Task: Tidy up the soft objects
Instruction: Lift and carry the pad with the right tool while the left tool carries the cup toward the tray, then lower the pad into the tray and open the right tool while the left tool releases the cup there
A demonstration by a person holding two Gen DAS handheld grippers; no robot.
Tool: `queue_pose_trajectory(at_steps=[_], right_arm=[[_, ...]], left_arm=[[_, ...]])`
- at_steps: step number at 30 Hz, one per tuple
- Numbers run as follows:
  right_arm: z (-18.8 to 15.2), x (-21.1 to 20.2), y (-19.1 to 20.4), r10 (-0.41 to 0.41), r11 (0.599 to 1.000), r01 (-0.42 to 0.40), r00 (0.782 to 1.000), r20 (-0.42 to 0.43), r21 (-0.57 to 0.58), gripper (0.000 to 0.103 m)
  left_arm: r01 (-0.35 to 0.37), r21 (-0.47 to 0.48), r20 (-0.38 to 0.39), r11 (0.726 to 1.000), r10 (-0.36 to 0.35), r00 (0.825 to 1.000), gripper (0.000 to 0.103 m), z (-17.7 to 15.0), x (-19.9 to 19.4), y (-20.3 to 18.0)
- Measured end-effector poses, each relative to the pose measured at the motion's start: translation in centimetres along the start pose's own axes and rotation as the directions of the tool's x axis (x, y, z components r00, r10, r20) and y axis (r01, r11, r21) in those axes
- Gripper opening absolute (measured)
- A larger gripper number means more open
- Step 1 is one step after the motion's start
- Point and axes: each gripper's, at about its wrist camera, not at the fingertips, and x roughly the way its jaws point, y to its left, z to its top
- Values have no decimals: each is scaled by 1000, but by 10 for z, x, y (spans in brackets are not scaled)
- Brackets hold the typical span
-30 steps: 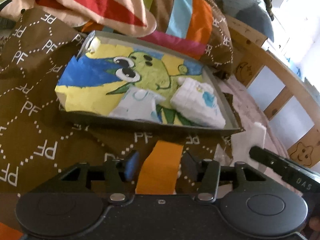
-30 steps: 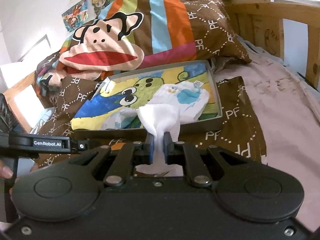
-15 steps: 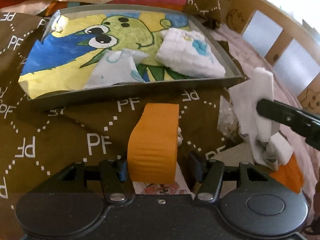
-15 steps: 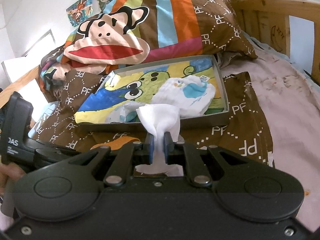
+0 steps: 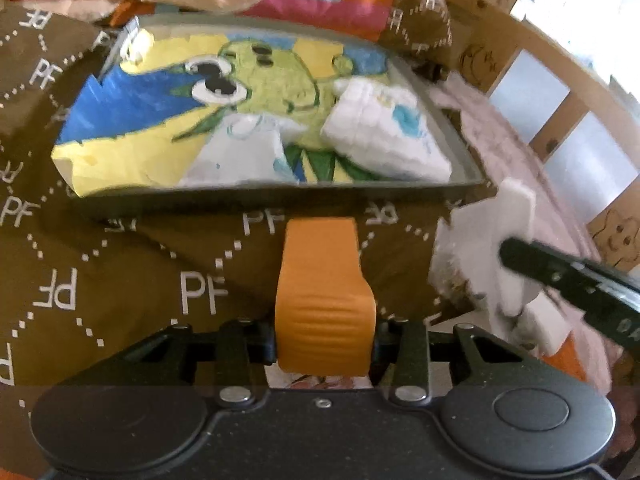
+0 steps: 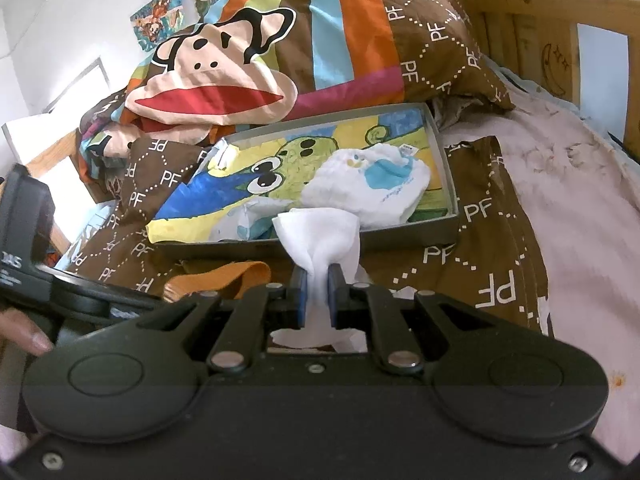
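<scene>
1. Left gripper (image 5: 324, 344): jaws have just been closing on an orange strap (image 5: 322, 296), a ribbed band standing up between them. The strap fills the gap side to side in the left wrist view; pads look to be pressing its edges, so I read this as a fresh grip, though the contact itself is half hidden.
2. A second ago the strap lay flat on the brown cover (image 5: 132, 280) ahead of open jaws; now its near end sits inside them and arches upward. Left view has also tipped down and drawn nearer the tray (image 5: 256, 196).
3. Right gripper (image 6: 317, 296): unchanged, clamped nearly shut on a white cloth (image 6: 320, 236), which fans out above the blue pads and trails below them. It sits in front of the tray's near wall, not over it.
4. Tray rests on the cover before the monkey pillow (image 6: 224, 80). Already inside: a white bundle with blue print (image 6: 372, 188) at the right end and a smaller pale cloth (image 6: 244, 220) against the near wall.
5. Judgement: both hands now loaded. Strap and white cloth are outside the tray; carrying each over the near wall looks like the remaining work.
</scene>
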Motion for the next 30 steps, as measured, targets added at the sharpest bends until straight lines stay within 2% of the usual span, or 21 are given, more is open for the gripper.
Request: queue_pose_trajectory(at_steps=[7,11,20,25,30], right_arm=[[2,-5,-2,0,1000,0,1000,27,4,5],[3,-7,-5,-1,1000,1,999,38,10,5],[8,-6,-3,-3,1000,4,997,72,-20,5],[24,11,-3,-42,997,50,991,126,-59,5],[48,34,-15,-88,993,101,979,182,-67,6]], left_arm=[[3,28,100,1000,-6,995,39,6,-31,-12],[-2,55,109,998,-4,994,36,11,-39,-19],[-46,177,121,983,24,992,35,29,-51,-37],[-91,230,176,969,50,983,36,50,-51,-45],[-139,263,247,955,72,966,36,79,-39,-49]])
